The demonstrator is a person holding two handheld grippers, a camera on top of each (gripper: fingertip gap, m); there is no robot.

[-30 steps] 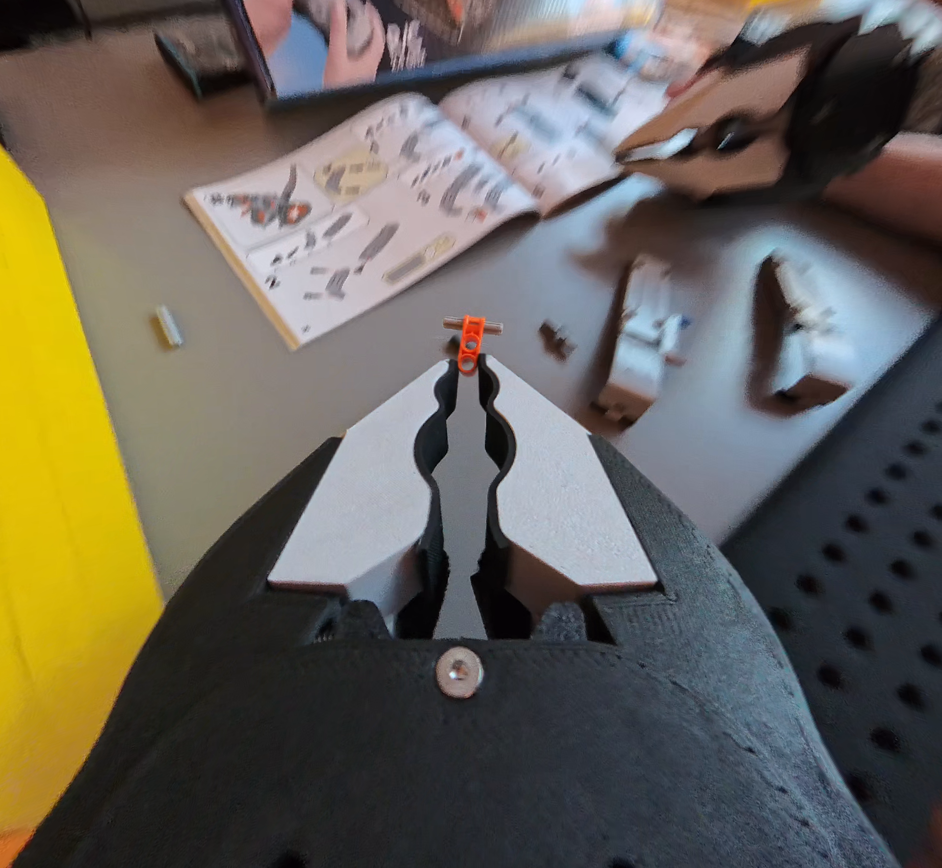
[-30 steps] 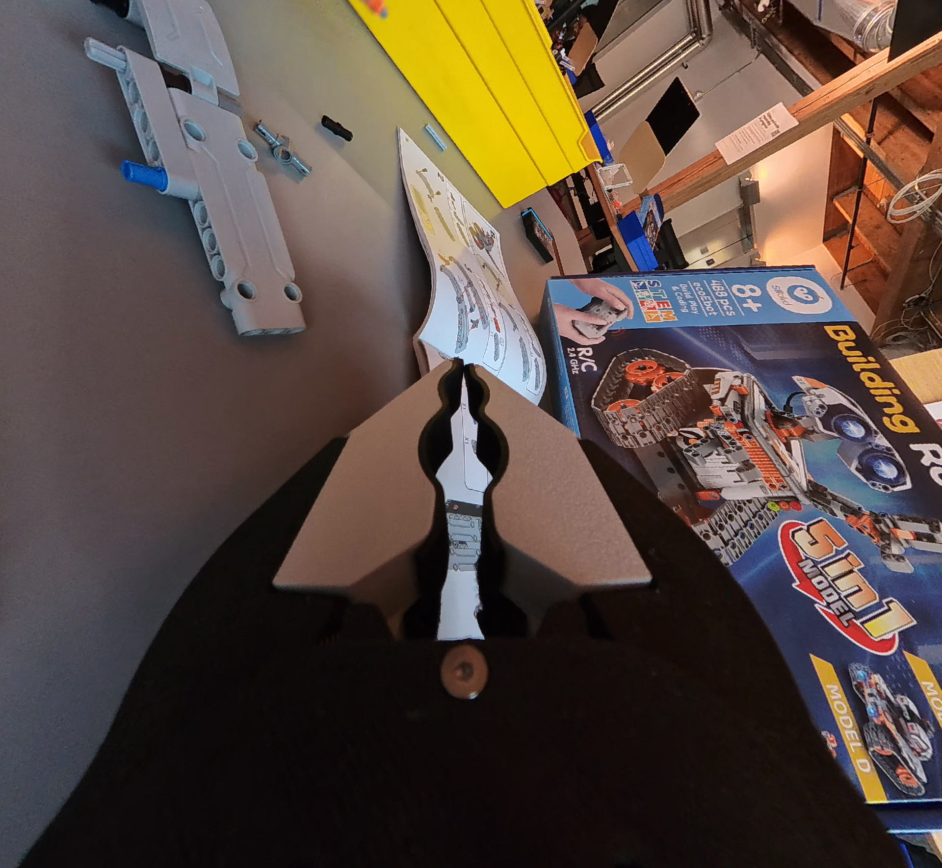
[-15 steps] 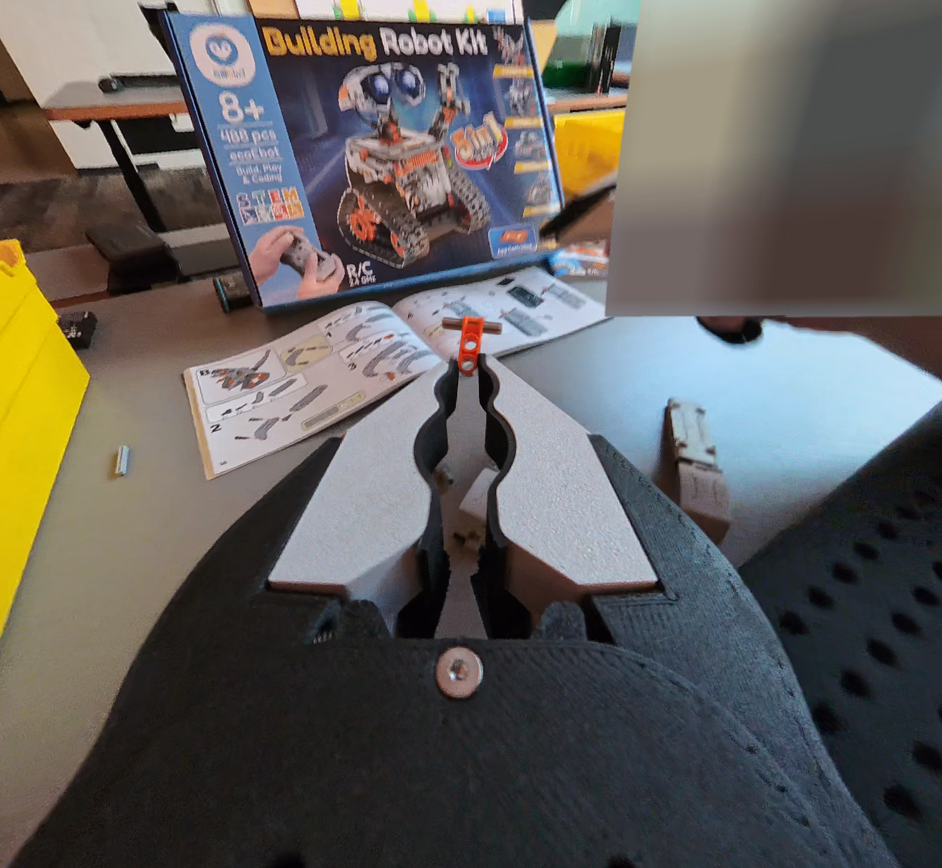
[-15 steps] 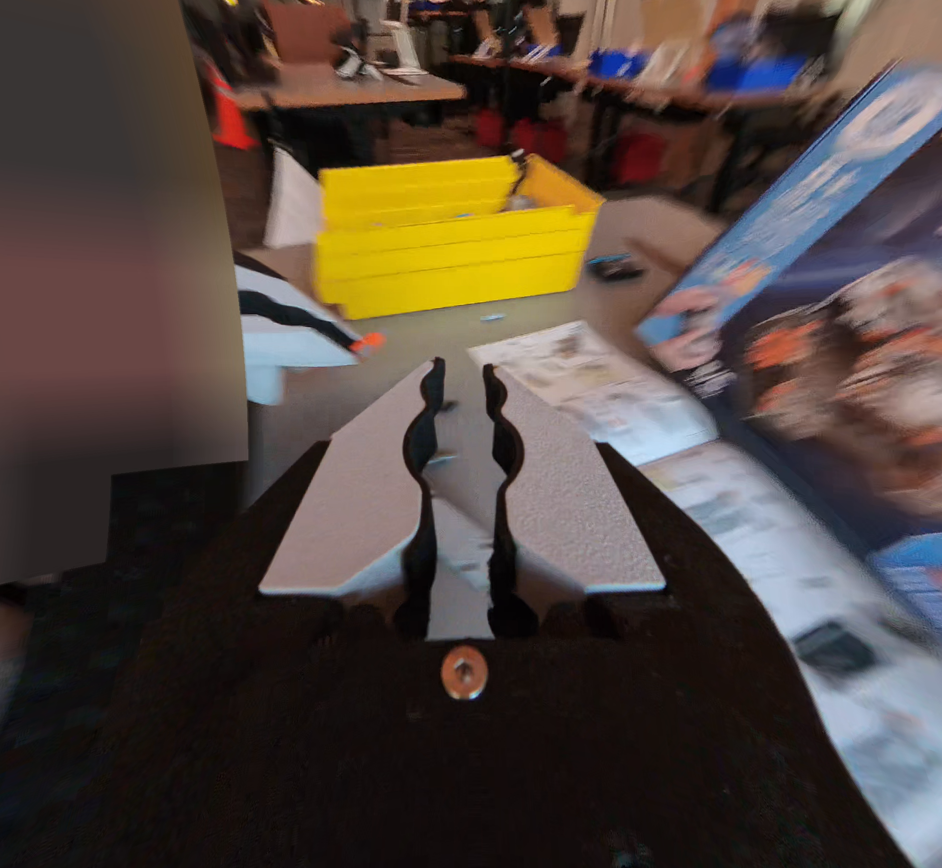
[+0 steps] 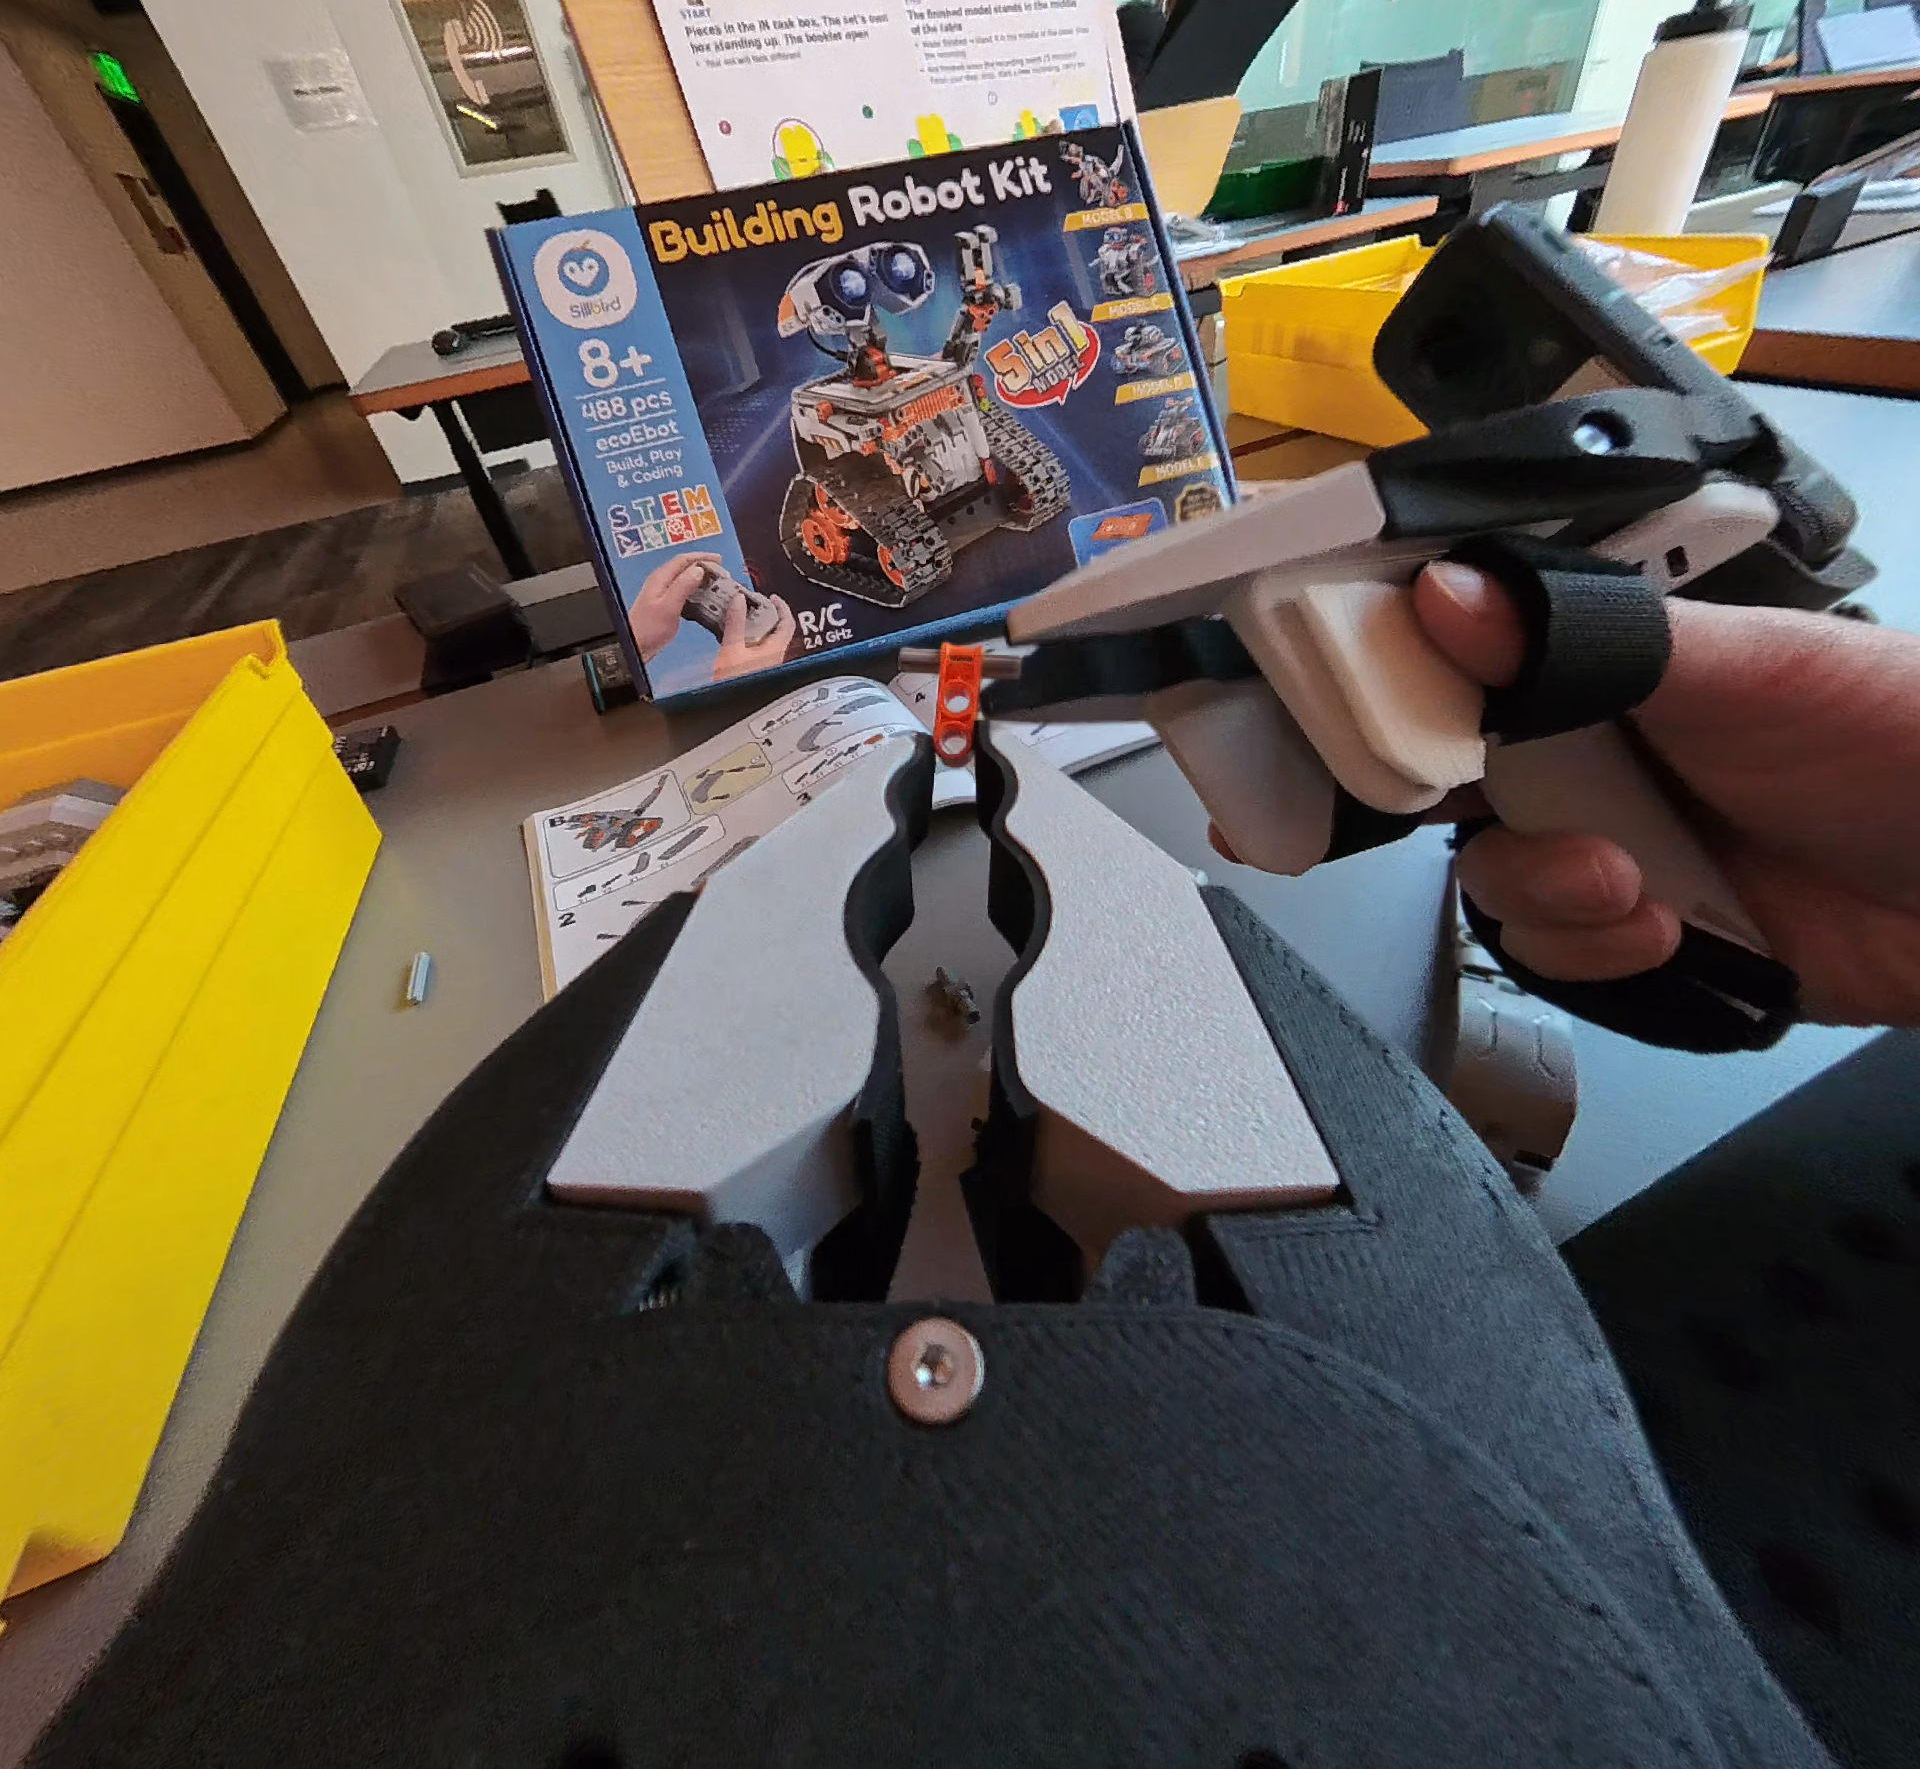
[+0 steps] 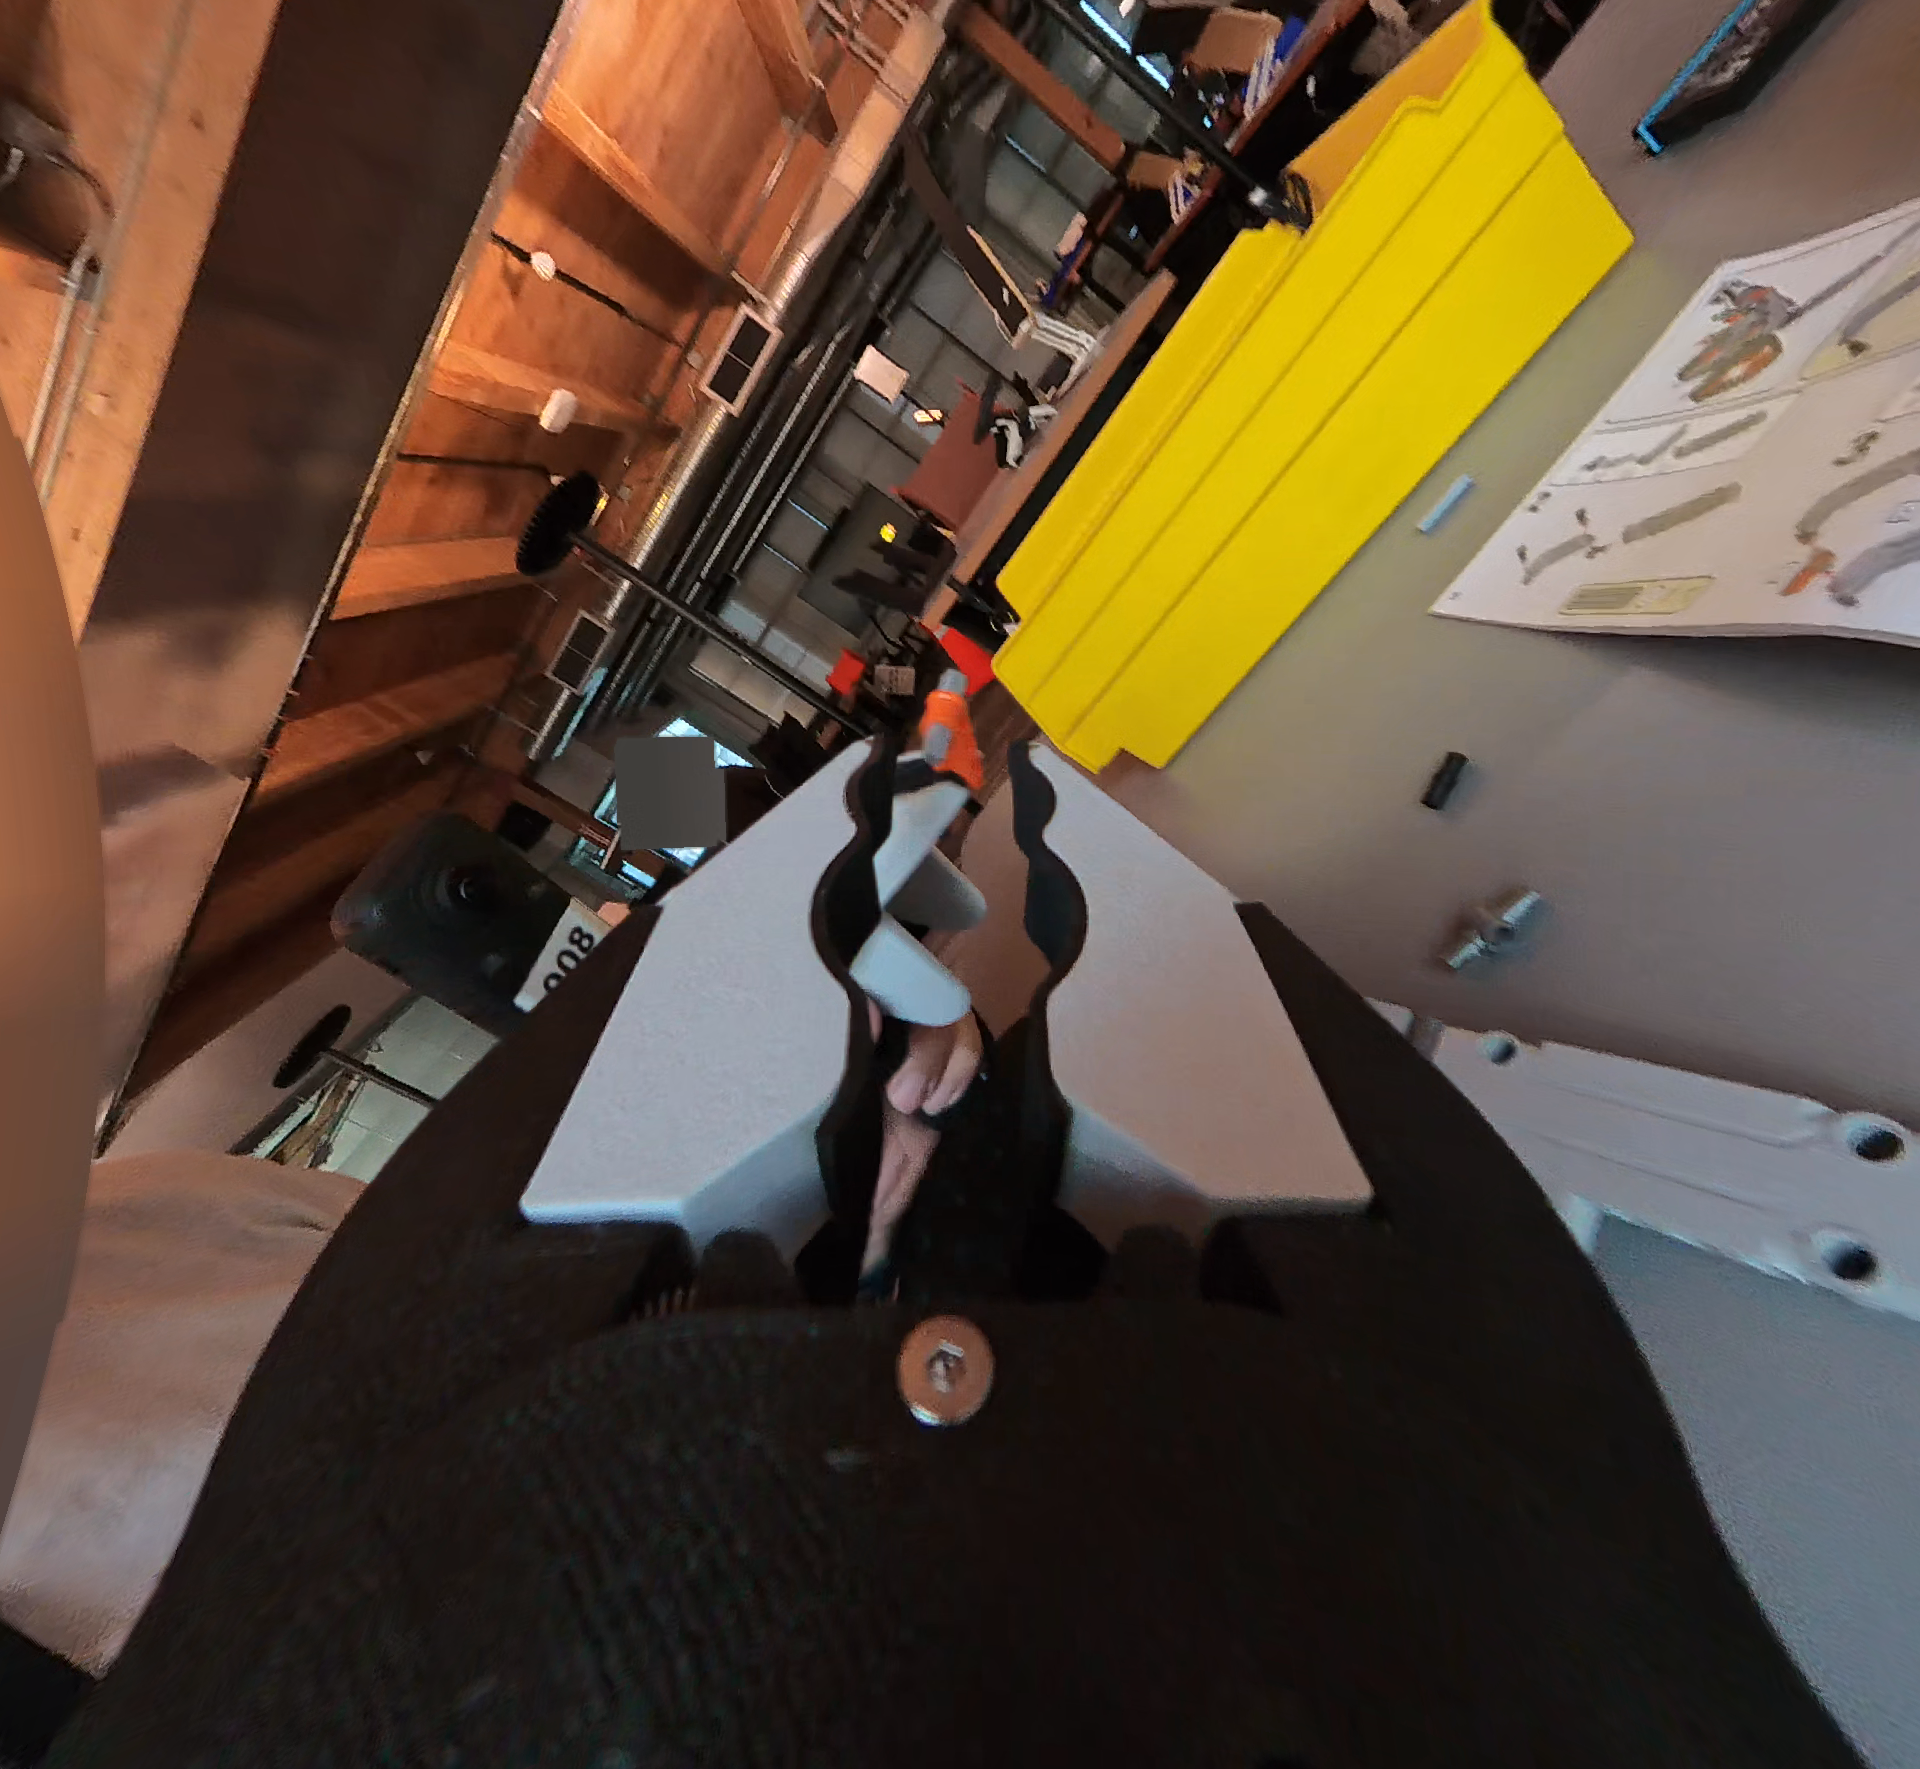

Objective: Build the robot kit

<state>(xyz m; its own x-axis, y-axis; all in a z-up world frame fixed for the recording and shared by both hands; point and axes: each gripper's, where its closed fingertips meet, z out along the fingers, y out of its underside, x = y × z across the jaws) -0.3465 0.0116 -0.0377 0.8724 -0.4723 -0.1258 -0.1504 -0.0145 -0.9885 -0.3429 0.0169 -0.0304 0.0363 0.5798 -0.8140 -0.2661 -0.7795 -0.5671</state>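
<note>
My left gripper (image 5: pixel 951 755) is shut on a small orange connector (image 5: pixel 956 701) and holds it upright above the grey table (image 5: pixel 468 888). A short grey axle (image 5: pixel 920 659) runs crosswise through the connector's top. My right gripper (image 5: pixel 1013 649), held in a hand (image 5: pixel 1714 784), comes in from the right with its tips at the axle's right end. In the right wrist view my right gripper (image 6: pixel 951 765) is open, and the orange connector (image 6: pixel 951 732) sits between its tips. The left gripper's fingers (image 6: pixel 914 888) show through the gap.
A robot kit box (image 5: pixel 883 410) stands behind an open instruction booklet (image 5: pixel 665 826). Yellow bins stand at the left (image 5: pixel 156 940) and back right (image 5: pixel 1330 348). On the table lie a grey pin (image 5: pixel 418 978), a dark connector (image 5: pixel 956 992), a black pin (image 6: pixel 1444 779) and grey panels (image 6: pixel 1714 1158). The grippers are tip to tip, or close to it.
My left gripper has lifted and tilted up with the orange connector. My right gripper has swung round from the box, opened, and closed in on the axle.
</note>
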